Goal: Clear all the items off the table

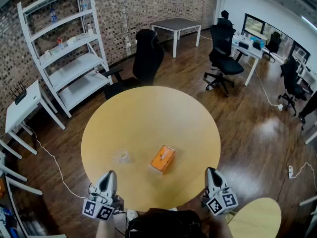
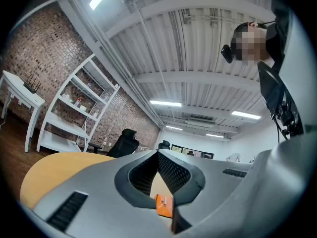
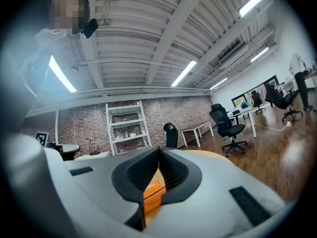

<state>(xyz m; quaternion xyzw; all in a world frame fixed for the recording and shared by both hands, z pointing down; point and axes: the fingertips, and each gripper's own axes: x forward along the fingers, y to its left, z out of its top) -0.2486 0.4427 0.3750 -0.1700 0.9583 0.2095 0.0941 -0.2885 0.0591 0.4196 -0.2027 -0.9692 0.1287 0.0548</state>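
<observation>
An orange tissue box lies on the round yellow table, a little in front of its middle. A crumpled clear plastic piece rests to the box's left. My left gripper hovers at the table's near left edge, shut and empty. At the near right edge my right gripper is also shut with nothing in it. Both point up and away from me. The orange box peeks through the gap under the closed jaws in the left gripper view, and the same box shows in the right gripper view.
A black office chair stands just behind the table. A white shelf unit lines the brick wall at the left, with a small white table beside it. More chairs and desks fill the right. A second round tabletop sits near right.
</observation>
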